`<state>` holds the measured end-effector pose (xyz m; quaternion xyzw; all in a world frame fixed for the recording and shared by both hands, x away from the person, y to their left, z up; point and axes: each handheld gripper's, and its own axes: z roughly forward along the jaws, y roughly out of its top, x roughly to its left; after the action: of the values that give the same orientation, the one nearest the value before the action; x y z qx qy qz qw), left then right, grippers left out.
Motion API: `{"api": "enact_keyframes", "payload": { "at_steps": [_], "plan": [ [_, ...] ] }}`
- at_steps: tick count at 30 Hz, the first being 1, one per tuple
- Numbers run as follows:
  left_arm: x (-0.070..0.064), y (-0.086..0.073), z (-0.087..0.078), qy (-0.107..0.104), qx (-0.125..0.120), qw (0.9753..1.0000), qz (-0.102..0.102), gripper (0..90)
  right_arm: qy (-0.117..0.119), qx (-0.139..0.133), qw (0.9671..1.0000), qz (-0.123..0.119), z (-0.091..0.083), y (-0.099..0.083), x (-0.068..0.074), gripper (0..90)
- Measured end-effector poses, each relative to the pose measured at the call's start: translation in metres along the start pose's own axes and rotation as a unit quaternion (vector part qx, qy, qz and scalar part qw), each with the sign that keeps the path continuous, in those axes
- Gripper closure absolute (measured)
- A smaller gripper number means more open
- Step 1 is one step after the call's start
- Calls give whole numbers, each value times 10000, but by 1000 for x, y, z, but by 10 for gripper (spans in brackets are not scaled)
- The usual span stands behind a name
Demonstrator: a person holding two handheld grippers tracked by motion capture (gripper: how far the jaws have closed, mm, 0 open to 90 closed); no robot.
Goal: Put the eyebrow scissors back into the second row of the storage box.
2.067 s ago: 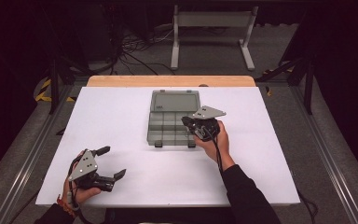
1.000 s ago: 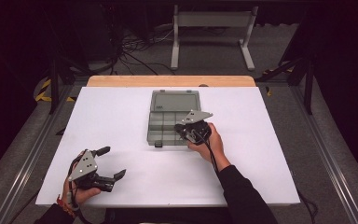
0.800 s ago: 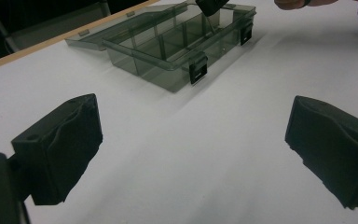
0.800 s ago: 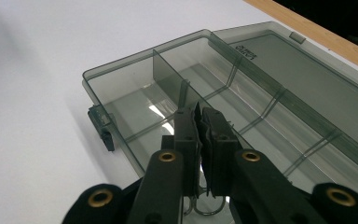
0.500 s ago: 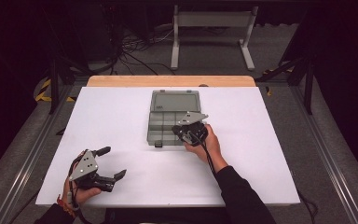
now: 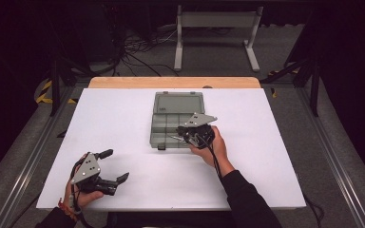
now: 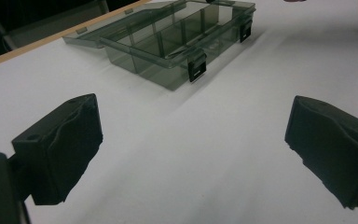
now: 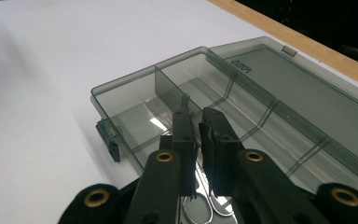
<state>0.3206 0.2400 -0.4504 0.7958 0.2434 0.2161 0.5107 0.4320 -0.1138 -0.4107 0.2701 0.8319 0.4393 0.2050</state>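
1. A white surface carries a smoky, see-through plastic box near its middle, toward the far wooden edge.
2. The box's lid lies folded flat on the surface on the far side, and the tray is split by thin walls into several compartments.
3. Two dark latches sit on the tray's near wall, and one of them shows at the tray's corner in the right gripper view.
4. The right claw is held by the person's right hand over the near right part of the tray, pointing toward the person's left.
5. In the right gripper view its jaws stand almost together, with only a thin slit between them, just above a compartment wall; whether they pinch anything cannot be told.
6. Below those jaws, inside the near compartment, lies something of thin bent wire, partly hidden by the claw.
7. The left claw rests low near the front left corner of the surface, held by the left hand, well apart from the box.
8. Its jaws are spread wide and hold nothing; in the left gripper view bare white surface lies between the two black pads, with the box beyond.
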Motion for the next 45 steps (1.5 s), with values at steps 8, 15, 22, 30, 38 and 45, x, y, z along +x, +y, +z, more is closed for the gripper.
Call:
{"api": "enact_keyframes", "payload": {
  "at_steps": [8, 15, 22, 30, 38, 45],
  "plan": [
    [0, 0, 0, -1, -5, 10000, 4, 47, -94, -214, 9997, 2, -14, 3, -1, 826],
    [1, 0, 0, -6, 4, 10000, 10, 47, -202, -270, 9994, 22, -22, 4, -1, 789],
    [1, 0, 0, -2, 8, 10000, 25, 48, -289, -321, 9991, 25, -27, 4, -2, 742],
    [1, 0, 0, -8, 9, 10000, 8, 50, -409, -369, 9984, 110, -34, 3, -4, 608],
    [1, 0, -1, 8, 3, 10000, 29, 49, -567, -394, 9975, 119, -35, 2, -3, 419],
    [1, 0, -1, 10, 14, 10000, 35, 49, -817, -351, 9959, 173, -33, 1, -4, 176]
  ]
}}
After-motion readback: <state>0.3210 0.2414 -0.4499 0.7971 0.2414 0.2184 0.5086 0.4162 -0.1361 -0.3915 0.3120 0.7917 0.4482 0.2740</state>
